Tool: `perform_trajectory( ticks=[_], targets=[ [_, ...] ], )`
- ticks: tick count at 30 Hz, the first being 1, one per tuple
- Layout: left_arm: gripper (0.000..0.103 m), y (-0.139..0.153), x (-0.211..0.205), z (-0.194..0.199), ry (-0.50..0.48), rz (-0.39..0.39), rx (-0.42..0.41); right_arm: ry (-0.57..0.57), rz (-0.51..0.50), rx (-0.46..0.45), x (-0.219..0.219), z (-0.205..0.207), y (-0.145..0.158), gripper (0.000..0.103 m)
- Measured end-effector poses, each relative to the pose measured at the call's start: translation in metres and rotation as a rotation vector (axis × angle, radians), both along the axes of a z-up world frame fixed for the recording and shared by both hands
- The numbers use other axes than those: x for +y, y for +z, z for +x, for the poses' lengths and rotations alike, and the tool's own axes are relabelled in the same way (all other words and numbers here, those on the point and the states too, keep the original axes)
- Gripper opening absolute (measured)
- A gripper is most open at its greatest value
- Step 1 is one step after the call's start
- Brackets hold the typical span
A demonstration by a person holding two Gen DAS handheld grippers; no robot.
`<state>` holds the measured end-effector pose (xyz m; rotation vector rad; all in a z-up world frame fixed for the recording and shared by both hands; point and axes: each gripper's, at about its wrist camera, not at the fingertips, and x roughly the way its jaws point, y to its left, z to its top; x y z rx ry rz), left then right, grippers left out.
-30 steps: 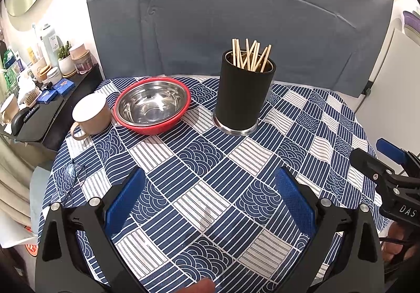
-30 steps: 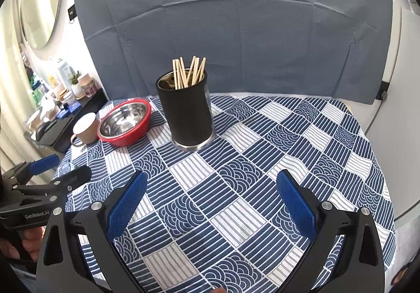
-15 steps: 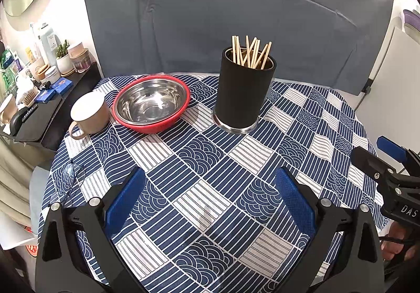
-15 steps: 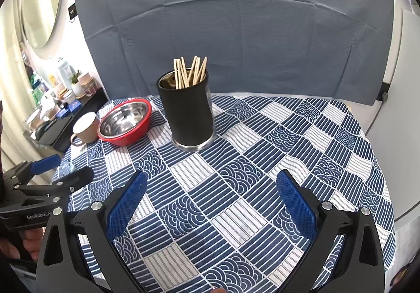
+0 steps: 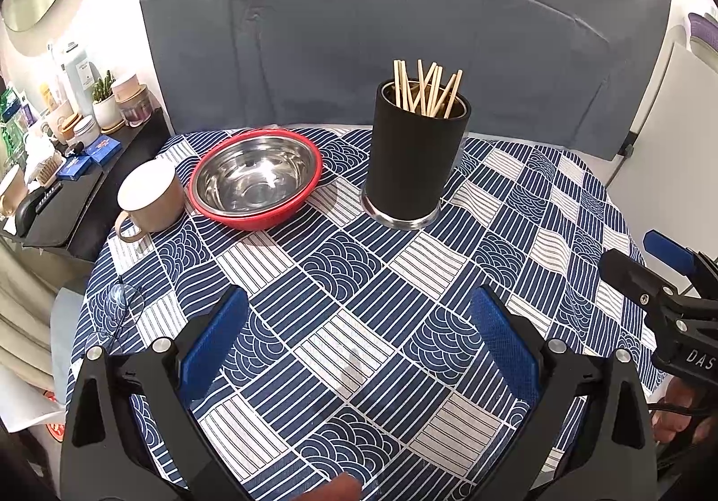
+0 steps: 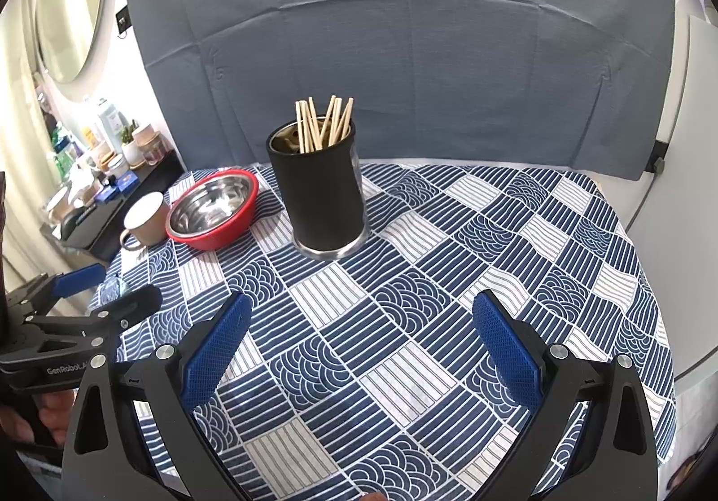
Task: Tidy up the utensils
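Table (image 5: 561, 204), patterned blue-and-white cloth over it. Left to right along the far side:

- Beige mug (image 5: 150, 198) at the far left edge, handle toward me, upright.
- Red bowl (image 5: 256, 182) with a steel inner bowl (image 5: 256, 175) nested in it — just beside the mug; whether they touch I cannot tell.
- Black holder (image 5: 415, 160) near the middle of the far edge, upright, apart from the bowl. Wooden chopsticks (image 5: 426, 90) stand inside it, leaning at mixed angles, tips above the rim.

A pair of clear glasses (image 5: 119, 312) lies at the near left edge.

My left gripper (image 5: 359, 344) hovers over the near part of the cloth — blue pads spread wide, nothing between them. My right gripper (image 6: 359, 344) likewise: pads wide apart, empty, above the near edge, holder ahead and slightly left. Each gripper shows in the other's view, at the table's side edge, fingers parted.
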<state>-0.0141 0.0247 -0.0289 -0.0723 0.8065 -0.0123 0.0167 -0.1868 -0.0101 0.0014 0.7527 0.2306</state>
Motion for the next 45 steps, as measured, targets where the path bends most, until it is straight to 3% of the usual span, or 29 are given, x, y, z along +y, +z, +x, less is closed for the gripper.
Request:
perform_trajectory(
  ticks=[45],
  targets=[
    [0.097,0.0004,-0.0038,0.0003,-0.010,0.015,0.003,0.010,-0.004,0.003,0.0000,0.0036,-0.0028,0.095]
  ],
)
